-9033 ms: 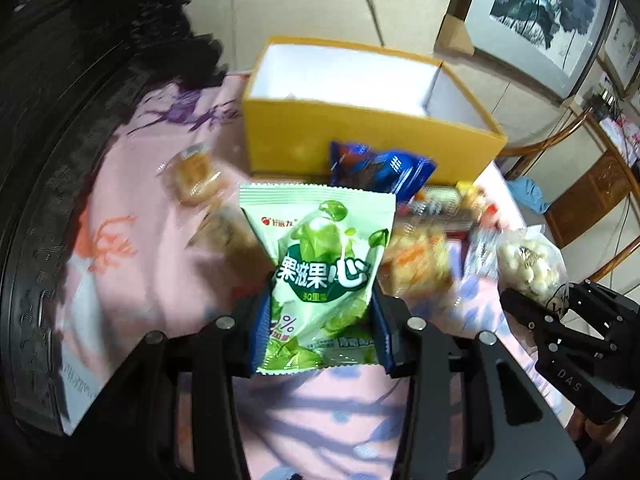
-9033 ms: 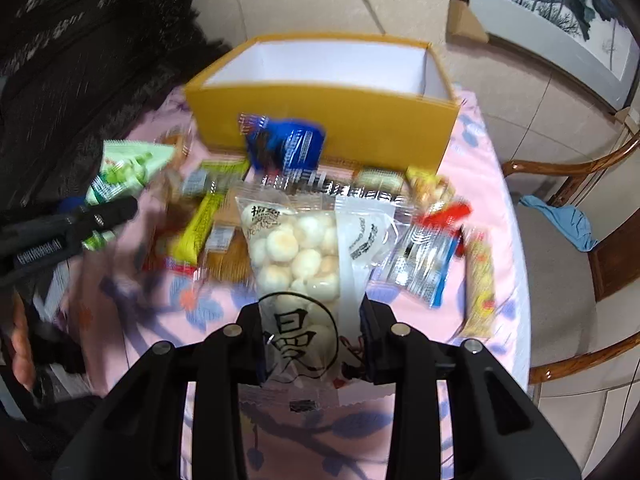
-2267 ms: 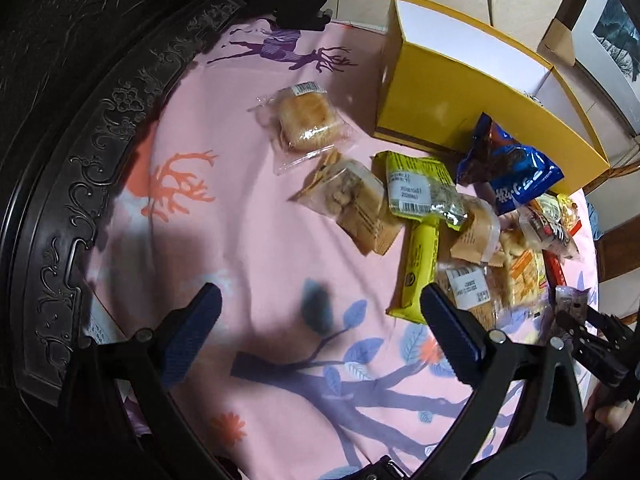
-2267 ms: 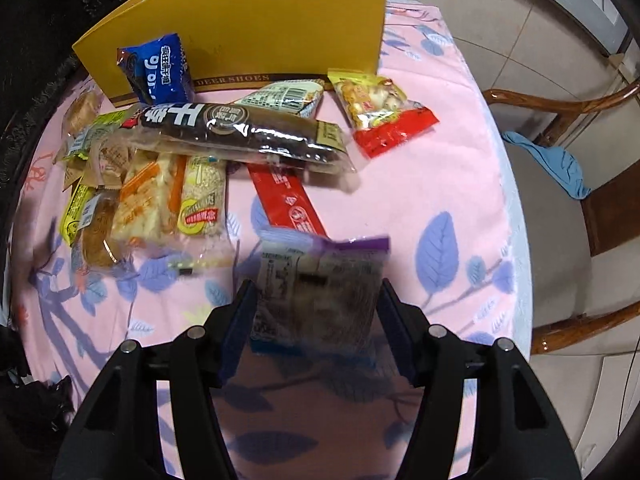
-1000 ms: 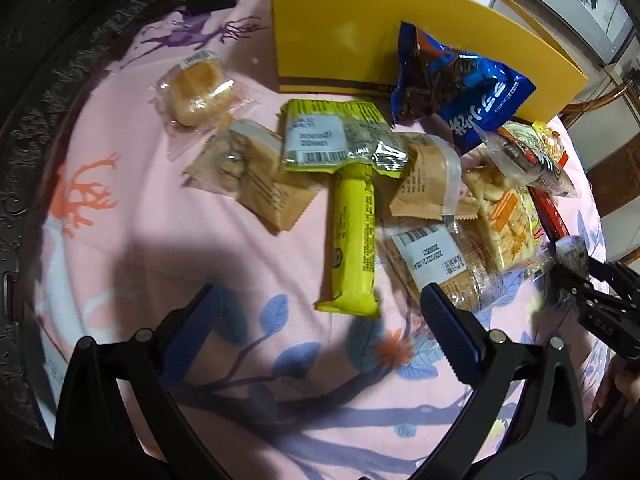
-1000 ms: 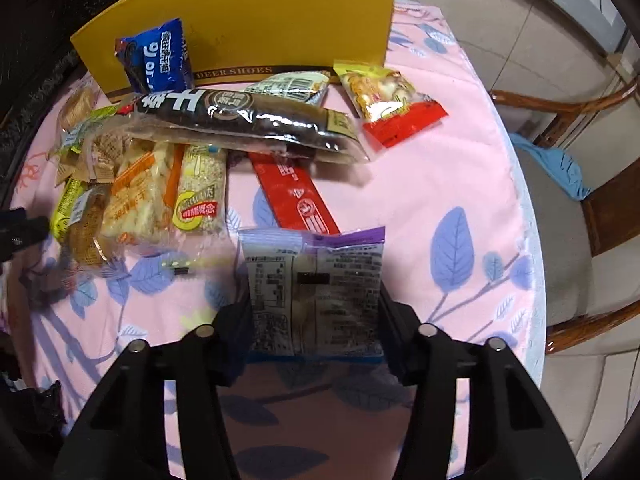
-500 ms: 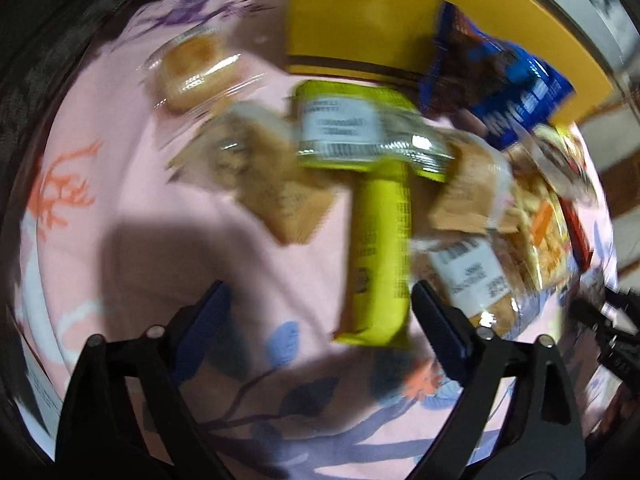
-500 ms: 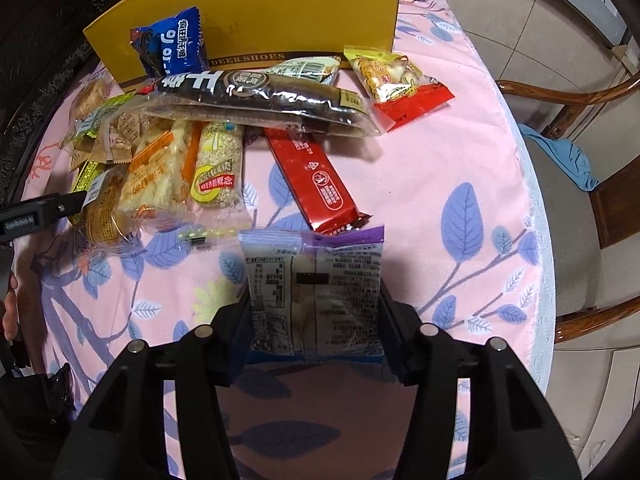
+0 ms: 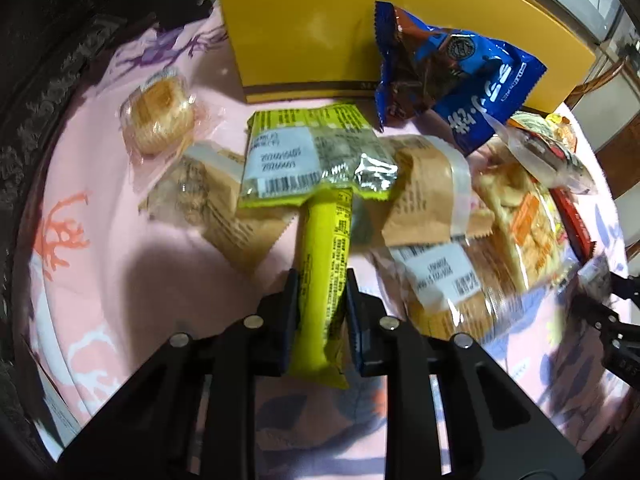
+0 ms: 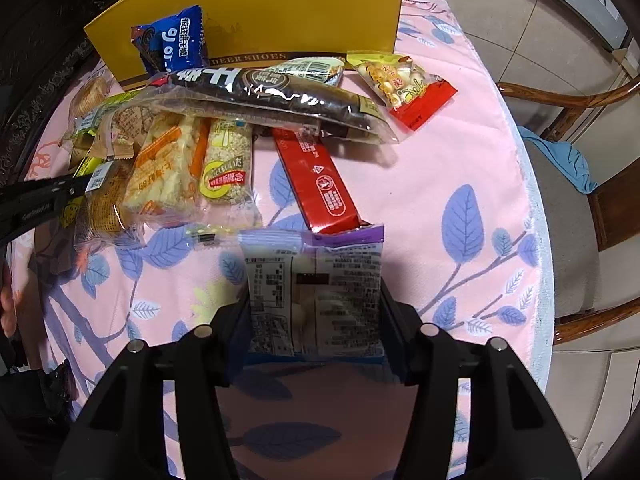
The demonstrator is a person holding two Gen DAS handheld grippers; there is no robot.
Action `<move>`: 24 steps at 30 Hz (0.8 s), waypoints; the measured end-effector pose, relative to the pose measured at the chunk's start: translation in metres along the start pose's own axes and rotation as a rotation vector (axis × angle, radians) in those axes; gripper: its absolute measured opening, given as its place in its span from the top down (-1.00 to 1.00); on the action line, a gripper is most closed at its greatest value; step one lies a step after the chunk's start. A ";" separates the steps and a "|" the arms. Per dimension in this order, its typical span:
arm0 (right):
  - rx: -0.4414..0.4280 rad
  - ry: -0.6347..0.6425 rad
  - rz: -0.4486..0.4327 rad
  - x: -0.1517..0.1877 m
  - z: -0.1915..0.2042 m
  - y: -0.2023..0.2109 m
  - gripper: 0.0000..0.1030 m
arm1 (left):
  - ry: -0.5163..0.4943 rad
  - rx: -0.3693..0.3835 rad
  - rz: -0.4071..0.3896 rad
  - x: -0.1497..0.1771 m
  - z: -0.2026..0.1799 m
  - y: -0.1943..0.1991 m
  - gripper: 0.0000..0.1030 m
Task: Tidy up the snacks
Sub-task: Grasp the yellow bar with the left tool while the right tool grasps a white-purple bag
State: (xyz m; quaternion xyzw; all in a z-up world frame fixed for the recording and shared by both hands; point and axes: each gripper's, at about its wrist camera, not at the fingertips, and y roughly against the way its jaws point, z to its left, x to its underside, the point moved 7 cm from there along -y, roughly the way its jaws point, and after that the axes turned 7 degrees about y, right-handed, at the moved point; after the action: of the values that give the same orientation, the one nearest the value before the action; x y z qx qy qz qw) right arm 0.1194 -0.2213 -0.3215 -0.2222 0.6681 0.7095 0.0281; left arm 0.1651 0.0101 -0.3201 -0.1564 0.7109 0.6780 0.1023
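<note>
left gripper: jaws clenched on the yellow snack bar, whose far end lies under a yellow-green packet. right gripper: jaws grasping a purple-edged clear packet above the desk. the yellow shoe box stands behind; most snacks, including the red bar, remain unsorted outside it.

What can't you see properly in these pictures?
- Inside of the yellow box: both wrist views show only its outer wall.
- Far end of the yellow bar, left view: tucked under the green-yellow packet.
- Front of the purple-edged packet in the right gripper: only its printed back shows.
- Right gripper, left view: blurred at the edge.
</note>
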 end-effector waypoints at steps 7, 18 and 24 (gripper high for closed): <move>-0.021 0.019 -0.099 -0.011 0.007 0.038 -0.04 | 0.077 0.087 -0.011 0.024 0.019 0.053 0.60; -0.050 0.074 -0.214 -0.032 0.025 0.087 -0.04 | 0.022 0.149 -0.153 0.010 -0.008 0.124 0.60; -0.056 0.094 -0.243 -0.051 0.034 0.099 -0.04 | -0.043 0.139 -0.202 -0.007 -0.026 0.137 0.60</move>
State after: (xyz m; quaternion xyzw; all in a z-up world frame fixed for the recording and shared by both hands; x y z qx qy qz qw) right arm 0.1225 -0.1858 -0.2103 -0.3354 0.6167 0.7081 0.0764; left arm 0.1234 -0.0113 -0.1883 -0.2051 0.7344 0.6166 0.1959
